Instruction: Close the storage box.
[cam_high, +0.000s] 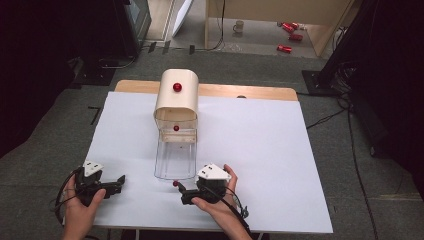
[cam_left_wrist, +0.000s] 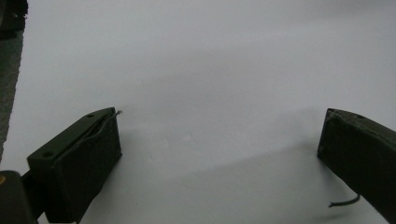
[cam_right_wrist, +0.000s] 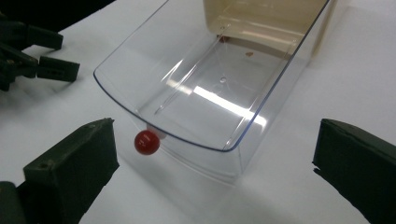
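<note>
A cream box (cam_high: 176, 100) with a red knob (cam_high: 177, 87) on top stands at the middle back of the white table (cam_high: 260, 150). A clear plastic drawer (cam_high: 175, 159) sticks out of its front towards me, with a small red ball knob (cam_high: 175, 183) on its near wall. My right gripper (cam_high: 182, 194) lies just in front of that knob, held in a hand. In the right gripper view the jaws (cam_right_wrist: 215, 163) stand open, with the knob (cam_right_wrist: 147, 142) and the drawer's front (cam_right_wrist: 205, 140) ahead between them, untouched. My left gripper (cam_high: 120, 183) rests open at the near left, over bare table (cam_left_wrist: 219, 144).
A second small red knob (cam_high: 176, 128) shows at the box's mouth. The table's wooden back edge (cam_high: 250, 92) shows behind the white sheet. On the floor beyond lie red cans (cam_high: 290, 30), a mug (cam_high: 239, 26) and cables. The left gripper (cam_right_wrist: 70, 55) appears at the upper left of the right gripper view.
</note>
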